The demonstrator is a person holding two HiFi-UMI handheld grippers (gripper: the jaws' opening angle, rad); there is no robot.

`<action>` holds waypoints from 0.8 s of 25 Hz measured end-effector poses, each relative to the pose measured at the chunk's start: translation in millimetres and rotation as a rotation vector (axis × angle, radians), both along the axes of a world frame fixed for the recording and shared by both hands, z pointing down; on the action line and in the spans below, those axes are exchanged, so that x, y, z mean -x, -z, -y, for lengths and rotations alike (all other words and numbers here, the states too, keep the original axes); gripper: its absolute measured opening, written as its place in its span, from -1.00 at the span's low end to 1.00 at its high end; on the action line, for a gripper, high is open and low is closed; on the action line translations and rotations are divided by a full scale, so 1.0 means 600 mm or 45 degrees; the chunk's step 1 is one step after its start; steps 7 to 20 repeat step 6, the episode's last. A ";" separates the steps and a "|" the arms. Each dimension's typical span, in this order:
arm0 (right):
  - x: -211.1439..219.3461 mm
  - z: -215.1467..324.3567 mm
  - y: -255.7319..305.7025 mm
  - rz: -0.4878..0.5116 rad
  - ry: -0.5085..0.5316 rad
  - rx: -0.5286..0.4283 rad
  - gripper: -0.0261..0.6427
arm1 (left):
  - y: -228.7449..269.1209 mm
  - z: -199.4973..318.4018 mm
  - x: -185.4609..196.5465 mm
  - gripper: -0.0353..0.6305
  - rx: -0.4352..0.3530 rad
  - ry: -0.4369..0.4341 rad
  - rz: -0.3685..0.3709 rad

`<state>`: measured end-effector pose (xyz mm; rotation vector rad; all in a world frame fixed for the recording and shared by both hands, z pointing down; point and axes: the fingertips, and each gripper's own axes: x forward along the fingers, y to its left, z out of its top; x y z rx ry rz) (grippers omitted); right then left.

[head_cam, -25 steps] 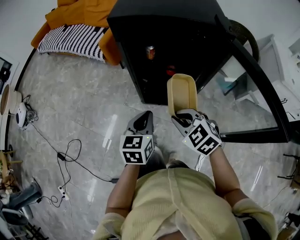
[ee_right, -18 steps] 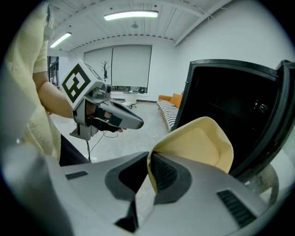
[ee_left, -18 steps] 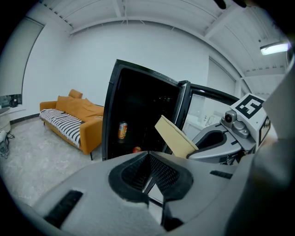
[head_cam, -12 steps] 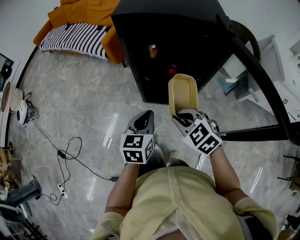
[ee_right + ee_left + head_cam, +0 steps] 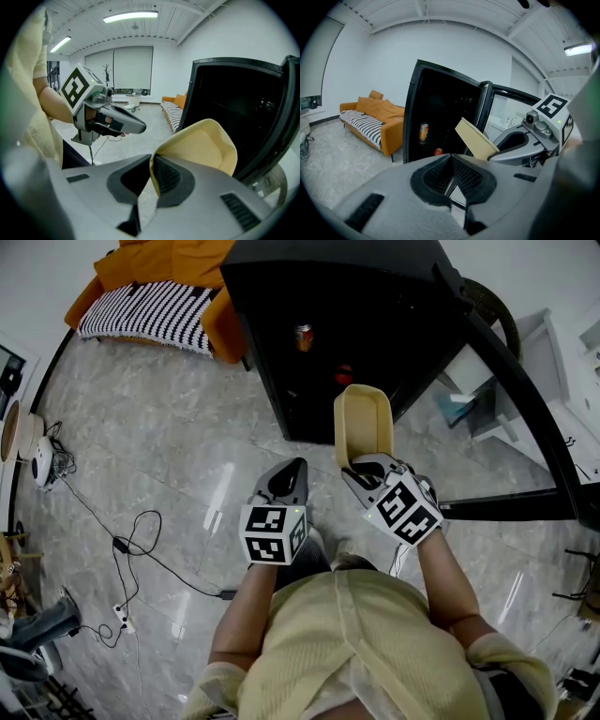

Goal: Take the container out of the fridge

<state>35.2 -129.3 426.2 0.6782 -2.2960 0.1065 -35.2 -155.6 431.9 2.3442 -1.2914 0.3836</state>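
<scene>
A pale yellow, empty container (image 5: 363, 423) hangs in the air in front of the open black fridge (image 5: 337, 287). My right gripper (image 5: 362, 468) is shut on its near rim, and the thin wall shows between the pads in the right gripper view (image 5: 151, 164). From there the container (image 5: 201, 145) tilts up and away from the jaws. My left gripper (image 5: 293, 469) hovers beside it to the left, shut with nothing in it (image 5: 451, 158). The container (image 5: 476, 138) shows to its right.
Inside the fridge stand a drink can (image 5: 302, 337) and a red apple (image 5: 343, 376). The glass fridge door (image 5: 511, 418) swings out to the right. An orange sofa with a striped blanket (image 5: 150, 306) is at the back left. Cables (image 5: 131, 554) lie on the marble floor.
</scene>
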 end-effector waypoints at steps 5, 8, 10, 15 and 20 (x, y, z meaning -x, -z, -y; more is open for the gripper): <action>0.001 0.001 -0.001 0.012 -0.006 0.001 -0.81 | -0.002 0.001 0.002 -0.82 -0.003 0.005 -0.001; 0.001 0.000 -0.001 0.014 -0.007 0.003 -0.81 | -0.002 0.001 0.003 -0.82 -0.002 0.005 -0.001; 0.001 0.000 -0.001 0.014 -0.007 0.003 -0.81 | -0.002 0.001 0.003 -0.82 -0.002 0.005 -0.001; 0.001 0.000 -0.001 0.014 -0.007 0.003 -0.81 | -0.002 0.001 0.003 -0.82 -0.002 0.005 -0.001; 0.001 0.000 -0.001 0.014 -0.007 0.003 -0.81 | -0.002 0.001 0.003 -0.82 -0.002 0.005 -0.001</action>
